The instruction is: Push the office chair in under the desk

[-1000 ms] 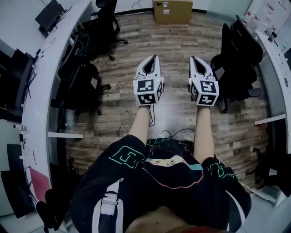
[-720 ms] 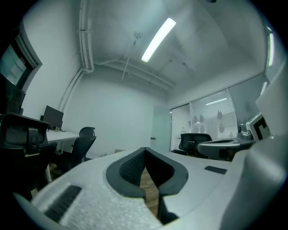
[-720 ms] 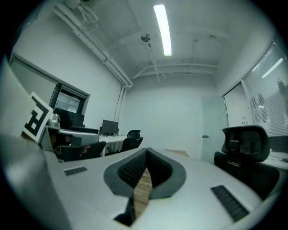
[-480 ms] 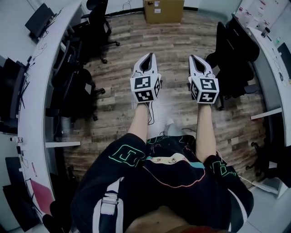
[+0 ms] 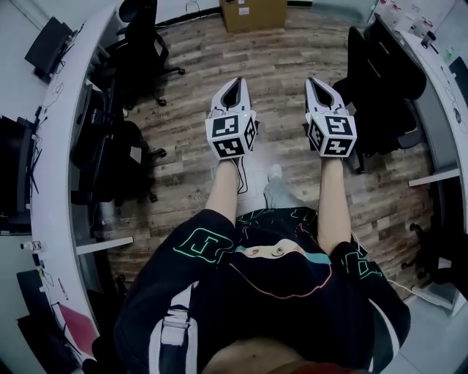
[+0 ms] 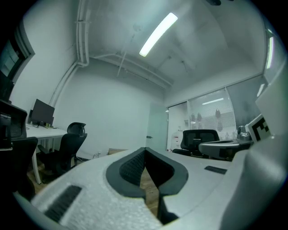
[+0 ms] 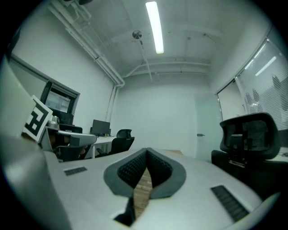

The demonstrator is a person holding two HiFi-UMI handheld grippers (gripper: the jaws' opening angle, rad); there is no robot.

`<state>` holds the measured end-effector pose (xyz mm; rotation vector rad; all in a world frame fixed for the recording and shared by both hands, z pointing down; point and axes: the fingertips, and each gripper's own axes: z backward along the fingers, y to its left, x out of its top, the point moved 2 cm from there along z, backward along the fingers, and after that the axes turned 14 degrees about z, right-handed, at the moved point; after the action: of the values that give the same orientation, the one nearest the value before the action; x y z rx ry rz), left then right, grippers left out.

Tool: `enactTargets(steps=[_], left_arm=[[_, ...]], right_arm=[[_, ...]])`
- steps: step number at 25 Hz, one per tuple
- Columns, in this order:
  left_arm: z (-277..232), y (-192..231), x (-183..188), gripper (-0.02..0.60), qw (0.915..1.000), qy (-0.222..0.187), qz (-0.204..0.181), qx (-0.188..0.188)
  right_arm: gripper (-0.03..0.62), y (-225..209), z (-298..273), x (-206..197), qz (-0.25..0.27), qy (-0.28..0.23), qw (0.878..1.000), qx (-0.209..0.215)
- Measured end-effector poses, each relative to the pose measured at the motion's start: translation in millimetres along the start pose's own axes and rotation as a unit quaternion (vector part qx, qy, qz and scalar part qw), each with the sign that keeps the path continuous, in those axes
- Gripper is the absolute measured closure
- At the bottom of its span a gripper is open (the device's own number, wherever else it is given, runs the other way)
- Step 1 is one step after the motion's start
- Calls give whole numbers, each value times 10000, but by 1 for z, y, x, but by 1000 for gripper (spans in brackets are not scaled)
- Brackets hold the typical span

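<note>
Both grippers are held level over the wooden floor, side by side, and touch nothing. My left gripper is shut and empty; its jaws meet at the tip. My right gripper is also shut and empty. A black office chair stands out from the right desk, just right of the right gripper, and shows in the right gripper view. Two more black chairs stand along the curved white left desk.
A cardboard box sits on the floor at the far wall. Monitors stand on the left desk. My foot shows on the floor between my arms. A door is straight ahead.
I have stepped forward down the room. Both grippers have moved ahead together, still shut. The chairs and box have shifted towards the frame's top, and a foot has come into view.
</note>
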<state>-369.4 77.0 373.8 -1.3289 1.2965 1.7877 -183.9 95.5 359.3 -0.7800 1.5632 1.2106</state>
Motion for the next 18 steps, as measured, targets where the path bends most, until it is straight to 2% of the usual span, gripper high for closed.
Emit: enactTargets(steps=[5,13,18], left_arm=[[-68,14,9,574,9998,-181,-68,78],[-182,17,17,574,9997,-146,-197,79],[-255,2,26,574,9992,-203,-297,-162]], right_arm=[[589,-34,-67,-3,102,-111,9998,126],[589,-103,-159,-10,74,-197,9995,222],[589,-164,-187,-20,-53,-219,9997,-120]])
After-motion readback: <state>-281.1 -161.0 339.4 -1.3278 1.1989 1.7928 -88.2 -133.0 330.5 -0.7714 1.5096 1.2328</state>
